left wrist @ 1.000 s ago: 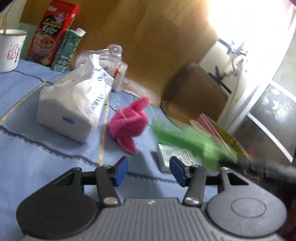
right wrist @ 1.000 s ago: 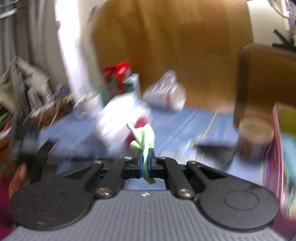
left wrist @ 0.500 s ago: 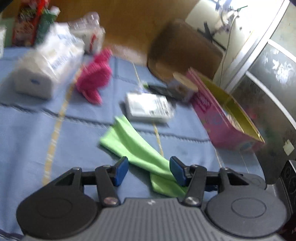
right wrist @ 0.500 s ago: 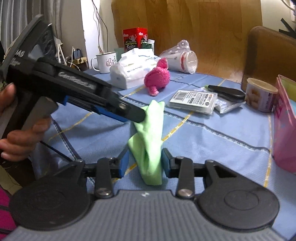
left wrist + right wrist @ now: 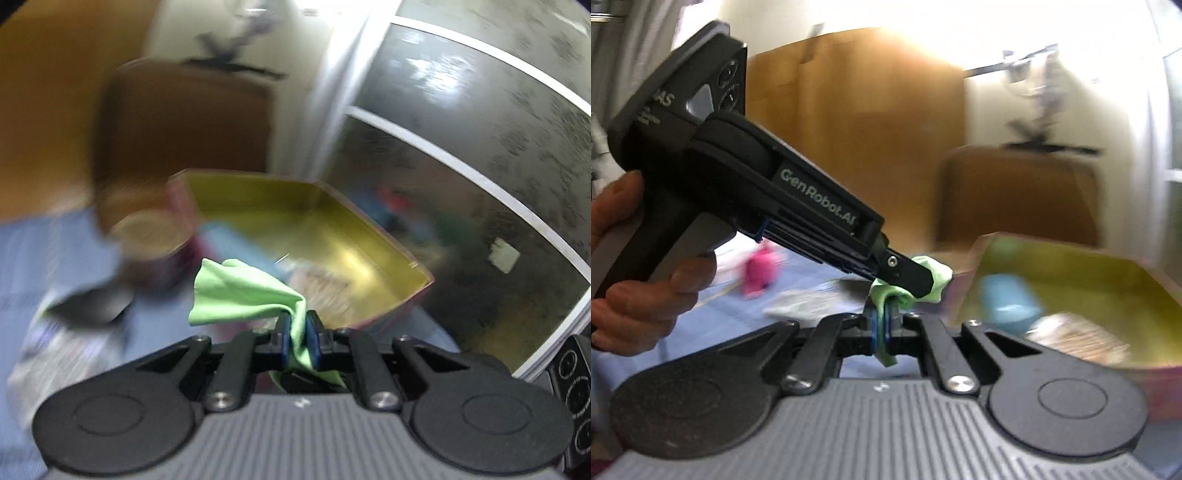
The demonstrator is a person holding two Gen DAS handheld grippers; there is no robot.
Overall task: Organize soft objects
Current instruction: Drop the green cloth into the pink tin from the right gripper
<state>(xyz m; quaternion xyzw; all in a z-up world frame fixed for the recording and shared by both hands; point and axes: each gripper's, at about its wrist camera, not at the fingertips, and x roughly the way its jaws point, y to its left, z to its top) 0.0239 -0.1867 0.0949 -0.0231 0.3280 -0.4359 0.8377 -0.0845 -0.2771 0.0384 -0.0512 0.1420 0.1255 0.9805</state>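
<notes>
A light green cloth [image 5: 236, 291] hangs above the blue tablecloth, pinched from two sides. In the left wrist view my left gripper [image 5: 297, 332] is shut on one bunched end. The right wrist view shows my right gripper [image 5: 882, 325] shut on another fold of the cloth [image 5: 940, 275], with the left gripper [image 5: 921, 282] crossing in from the upper left, held by a hand [image 5: 639, 280]. Just beyond and to the right stands an open pink box [image 5: 369, 236] with a yellow inside. A pink knitted toy [image 5: 761, 266] lies blurred on the table farther left.
The pink box [image 5: 1089, 273] holds a light blue object [image 5: 1008, 299] and something patterned. A round tin [image 5: 147, 236] and a black object [image 5: 88, 302] sit left of the box. A brown chair back [image 5: 184, 122] stands behind the table. A dark glass door [image 5: 461, 166] is at the right.
Both grippers stood open around the green cloth on the table; both have now shut on it. Both have swung right toward the pink box with the cloth lifted.
</notes>
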